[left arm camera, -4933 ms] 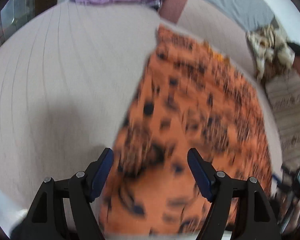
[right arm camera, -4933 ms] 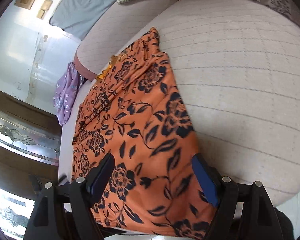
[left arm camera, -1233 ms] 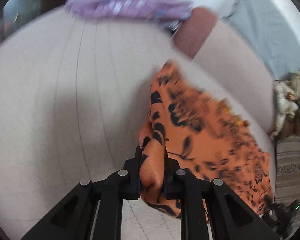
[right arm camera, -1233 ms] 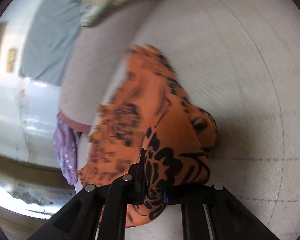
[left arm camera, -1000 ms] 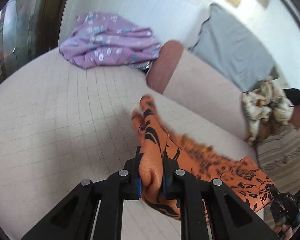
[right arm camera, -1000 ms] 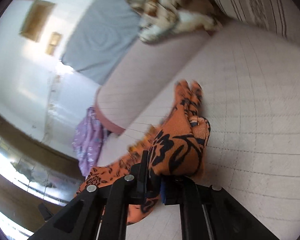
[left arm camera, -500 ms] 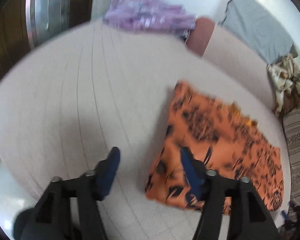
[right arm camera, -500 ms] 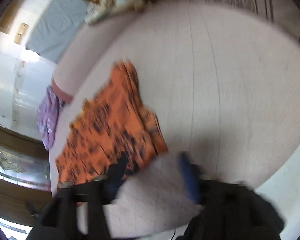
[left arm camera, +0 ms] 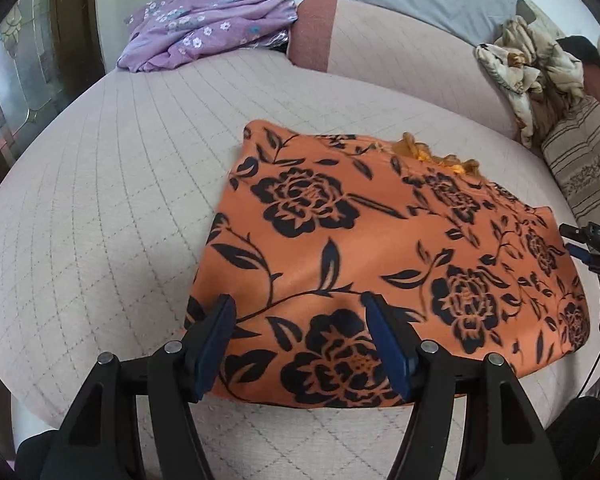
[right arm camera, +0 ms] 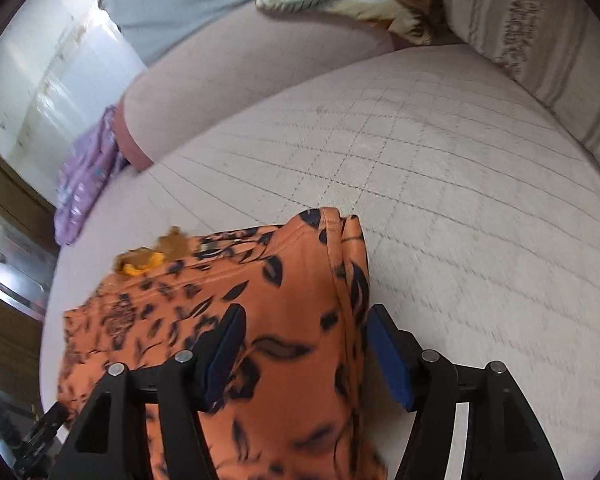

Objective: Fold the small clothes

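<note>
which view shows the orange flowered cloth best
The left wrist view: the orange cloth lies flat on the bed, nearly all of it visible and sharp. The right wrist view shows only one blurred end of it, partly hidden behind the claw.

No readable text, label, brand or number anywhere in either view. Only a few pale marks on the dark device (left arm camera: 596, 236) at the right edge of the left wrist view, too small and blurred to make out. Black flower print on the orange garment (left arm camera: 380, 248), small flowers on the purple cloth (left arm camera: 204, 24), woven bands on the striped cushion (left arm camera: 584, 164): pattern only, no lettering.
</note>
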A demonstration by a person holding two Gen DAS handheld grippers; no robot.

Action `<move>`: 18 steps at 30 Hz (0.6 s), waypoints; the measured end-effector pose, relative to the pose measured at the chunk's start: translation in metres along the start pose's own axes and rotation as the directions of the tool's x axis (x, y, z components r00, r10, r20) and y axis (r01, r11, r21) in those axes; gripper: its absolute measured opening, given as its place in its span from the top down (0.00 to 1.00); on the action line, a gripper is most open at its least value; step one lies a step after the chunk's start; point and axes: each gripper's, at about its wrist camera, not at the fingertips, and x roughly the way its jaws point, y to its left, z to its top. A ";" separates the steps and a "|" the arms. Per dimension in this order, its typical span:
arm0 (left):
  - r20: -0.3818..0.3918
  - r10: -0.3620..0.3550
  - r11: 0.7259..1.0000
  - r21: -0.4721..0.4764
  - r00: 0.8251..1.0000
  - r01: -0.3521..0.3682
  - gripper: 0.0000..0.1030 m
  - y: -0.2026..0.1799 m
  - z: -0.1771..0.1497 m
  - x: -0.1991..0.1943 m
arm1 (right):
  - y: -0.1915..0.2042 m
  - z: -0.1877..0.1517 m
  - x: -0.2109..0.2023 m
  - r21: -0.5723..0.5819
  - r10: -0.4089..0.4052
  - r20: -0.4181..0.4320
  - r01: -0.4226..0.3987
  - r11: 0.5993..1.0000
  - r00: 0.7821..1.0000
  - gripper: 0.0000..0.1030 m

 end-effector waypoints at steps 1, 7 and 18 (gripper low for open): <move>-0.005 -0.002 1.000 -0.008 1.000 0.001 0.34 0.002 0.000 0.001 | 0.001 0.002 0.006 -0.014 -0.006 -0.009 0.006 1.000 1.000 0.51; 0.005 0.006 1.000 0.007 1.000 -0.006 0.34 0.001 0.004 0.006 | 0.018 0.012 0.018 -0.120 -0.095 0.004 0.095 0.988 0.995 0.94; -0.014 -0.006 0.999 0.039 1.000 0.007 0.28 -0.010 0.011 0.026 | -0.023 0.004 0.017 0.033 -0.109 0.019 0.109 0.994 0.994 0.84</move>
